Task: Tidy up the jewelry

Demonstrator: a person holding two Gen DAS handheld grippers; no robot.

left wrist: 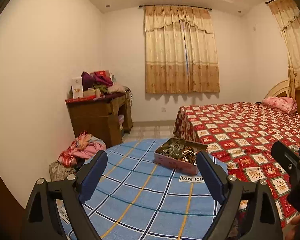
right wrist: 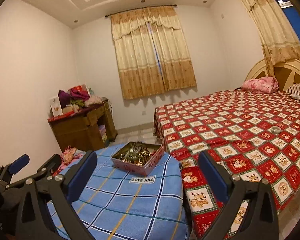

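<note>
Both black two-finger grippers with blue pads, left [left wrist: 152,172] and right [right wrist: 148,172], hover spread wide and hold nothing. Ahead, a pink rectangular tin [left wrist: 181,158] heaped with gold and green bangles sits on a blue checked cloth-covered round table [left wrist: 142,196]. Whether sorting is starting or finished is unclear. Beyond: red patterned bed [right wrist: 240,130], beige curtains [left wrist: 182,50].

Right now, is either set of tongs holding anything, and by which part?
Nothing is held. The left tongs and right tongs are both open and empty; the jewelry lies in the pink tin on the blue cloth.
</note>
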